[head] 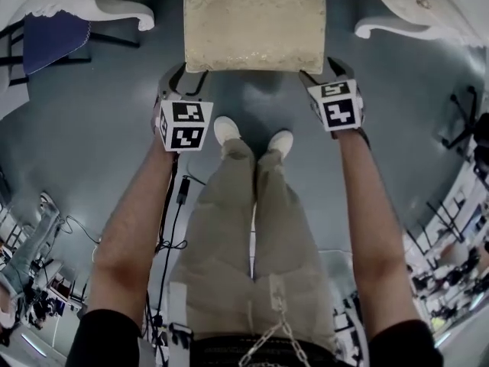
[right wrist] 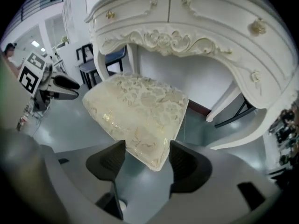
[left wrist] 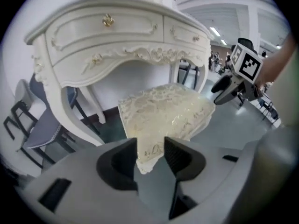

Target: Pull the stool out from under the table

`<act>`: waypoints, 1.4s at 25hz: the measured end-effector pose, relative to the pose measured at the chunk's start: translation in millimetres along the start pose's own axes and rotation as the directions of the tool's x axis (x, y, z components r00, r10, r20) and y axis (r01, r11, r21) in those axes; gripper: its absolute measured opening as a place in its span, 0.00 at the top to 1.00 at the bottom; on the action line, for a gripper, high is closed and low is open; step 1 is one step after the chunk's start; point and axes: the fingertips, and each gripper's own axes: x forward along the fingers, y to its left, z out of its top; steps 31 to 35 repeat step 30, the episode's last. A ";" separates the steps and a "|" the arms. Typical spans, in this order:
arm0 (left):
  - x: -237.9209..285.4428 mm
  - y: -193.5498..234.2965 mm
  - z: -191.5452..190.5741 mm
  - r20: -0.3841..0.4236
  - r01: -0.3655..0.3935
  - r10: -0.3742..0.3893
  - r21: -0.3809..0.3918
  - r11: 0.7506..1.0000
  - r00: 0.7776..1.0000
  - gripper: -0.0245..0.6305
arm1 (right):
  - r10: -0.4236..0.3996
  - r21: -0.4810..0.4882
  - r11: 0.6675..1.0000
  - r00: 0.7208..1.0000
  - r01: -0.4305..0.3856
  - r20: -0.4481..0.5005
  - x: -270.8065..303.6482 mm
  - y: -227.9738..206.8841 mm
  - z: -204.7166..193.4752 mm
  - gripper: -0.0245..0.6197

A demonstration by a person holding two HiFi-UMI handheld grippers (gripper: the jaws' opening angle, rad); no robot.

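Cream brocade cushions the rectangular stool [head: 254,25], standing on smooth grey floor [head: 99,105] just near of the carved white table [left wrist: 107,36]. Left gripper [left wrist: 150,146] fingers pinch its near-left corner. Right gripper [right wrist: 147,148] fingers are spread around the near-right corner.

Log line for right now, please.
left tongs: shut on stool corner | right tongs: open, other corner between them | stool: between table legs
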 end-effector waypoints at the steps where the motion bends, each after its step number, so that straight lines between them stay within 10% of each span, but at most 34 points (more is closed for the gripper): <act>1: -9.9 1.6 10.1 0.050 -0.034 0.034 -0.015 0.999 0.998 0.76 | 0.004 0.036 0.999 0.997 -0.007 0.072 -10.5 -0.3 8.5 0.57; 4: -45.9 6.4 44.6 0.194 -0.119 0.129 -0.060 0.991 0.973 0.95 | -0.004 0.160 0.986 0.935 -0.056 0.354 -55.1 -2.0 39.4 0.95; 9: -112.8 4.1 104.3 0.381 -0.136 0.188 -0.160 0.978 0.905 0.96 | -0.104 0.152 0.988 0.775 0.010 0.623 -141.0 -1.8 77.8 0.96; 13: -164.3 -10.8 151.9 0.506 -0.087 0.187 -0.215 0.973 0.842 0.96 | -0.067 0.090 0.996 0.701 0.003 0.710 -190.5 9.2 100.0 0.96; 26: -254.7 -53.6 220.2 0.618 -0.180 0.260 -0.191 0.965 0.742 0.96 | 0.020 -0.016 1.000 0.594 -0.013 0.804 -292.9 -13.7 112.5 0.96; 35: -266.1 -62.5 220.8 0.609 -0.185 0.277 -0.211 0.960 0.743 0.96 | 0.035 -0.029 0.999 0.596 -0.020 0.802 -307.2 -21.4 100.2 0.96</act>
